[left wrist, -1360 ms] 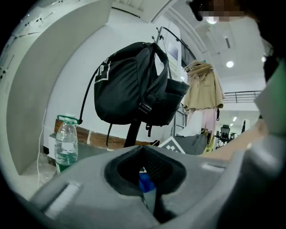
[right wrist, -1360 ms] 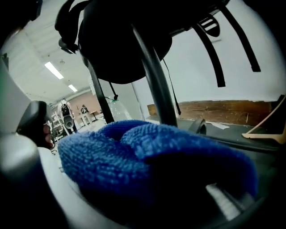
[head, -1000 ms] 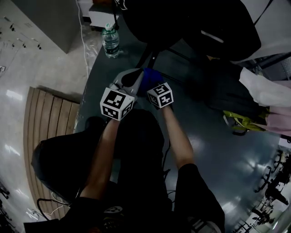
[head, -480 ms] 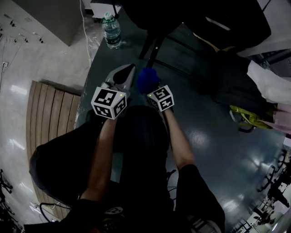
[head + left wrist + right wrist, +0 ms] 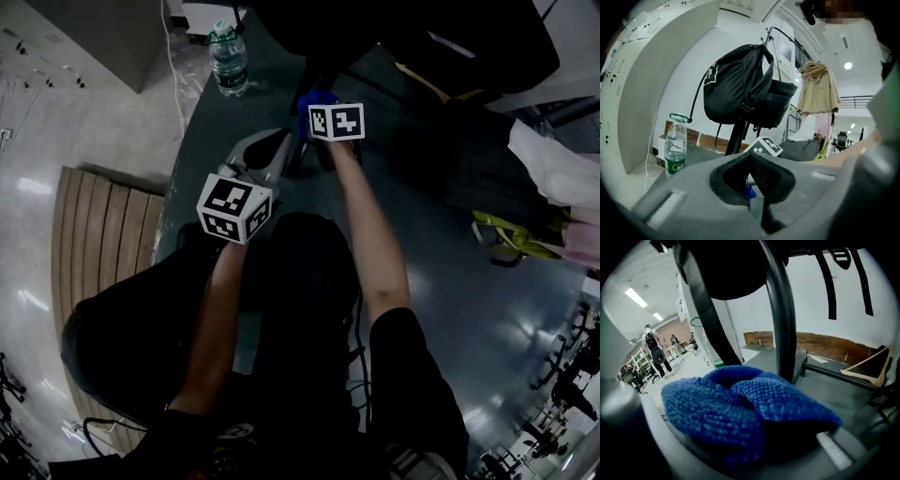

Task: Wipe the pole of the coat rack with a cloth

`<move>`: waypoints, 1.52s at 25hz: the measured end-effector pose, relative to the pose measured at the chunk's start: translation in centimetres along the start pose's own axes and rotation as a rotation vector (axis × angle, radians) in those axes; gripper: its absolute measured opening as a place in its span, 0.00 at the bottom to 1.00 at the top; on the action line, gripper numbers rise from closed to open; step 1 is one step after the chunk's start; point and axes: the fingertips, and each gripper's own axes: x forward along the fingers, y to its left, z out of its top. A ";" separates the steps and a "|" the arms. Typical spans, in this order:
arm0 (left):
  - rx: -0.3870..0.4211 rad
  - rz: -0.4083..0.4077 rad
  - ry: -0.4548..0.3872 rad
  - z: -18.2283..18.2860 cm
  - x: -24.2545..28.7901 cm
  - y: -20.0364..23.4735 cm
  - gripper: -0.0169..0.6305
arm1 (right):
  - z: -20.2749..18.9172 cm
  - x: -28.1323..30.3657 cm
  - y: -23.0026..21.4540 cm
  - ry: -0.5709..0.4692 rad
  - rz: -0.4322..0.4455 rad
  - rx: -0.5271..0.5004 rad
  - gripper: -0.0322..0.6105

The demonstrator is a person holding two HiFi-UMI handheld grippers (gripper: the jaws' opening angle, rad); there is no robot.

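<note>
Being clamped in R gripper [image 5: 317, 105] jaws: bunched blue cloth [image 5: 740, 408] | cloth held just in front of coat rack pole [image 5: 780, 315], contact not clear | L gripper [image 5: 261, 155] kept lower & nearer body, jaws together, nothing held | black bag [image 5: 740, 84] hung on rack | water bottle [image 5: 676, 145] stood on grey base, L side

Pole [image 5: 780, 310] top cut off; lower part behind cloth [image 5: 750, 408]
</note>
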 end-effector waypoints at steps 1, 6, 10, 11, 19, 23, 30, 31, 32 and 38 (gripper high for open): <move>-0.004 0.000 -0.001 0.0 -0.1 -0.1 0.03 | 0.0 -0.1 -0.1 0.001 -0.009 0.005 0.06; -0.017 0.013 -0.001 -0.3 -0.7 0.2 0.03 | -2.3 -1.5 3.6 -0.062 0.033 -0.248 0.06; -0.028 0.031 -0.009 -0.2 -1.1 0.7 0.03 | -5.9 -4.0 7.4 -0.183 0.169 -0.294 0.06; -0.031 0.033 -0.009 -0.3 -1.1 0.7 0.03 | -7.0 -4.5 8.1 -0.207 0.204 -0.309 0.06; -0.069 0.040 0.013 -2.3 -0.9 -0.2 0.03 | -15.5 -4.4 11.0 -0.069 0.334 -0.456 0.06; -0.086 0.021 0.017 -2.3 0.2 -1.1 0.03 | -13.2 -4.7 10.2 -0.079 0.325 -0.471 0.06; -0.032 0.020 0.043 -2.5 1.0 -1.8 0.03 | -2.8 -2.8 2.1 -0.085 0.087 -0.241 0.06; -0.034 0.032 0.041 -2.4 1.0 -1.5 0.03 | -2.0 -2.2 1.2 -0.065 0.059 -0.228 0.06; -0.026 0.045 0.046 -2.4 1.0 -1.2 0.03 | -1.4 -1.7 0.4 -0.045 0.038 -0.202 0.06; 0.080 0.089 0.139 -4.2 1.0 -0.2 0.03 | -1.2 -1.8 0.9 -0.050 0.045 -0.178 0.06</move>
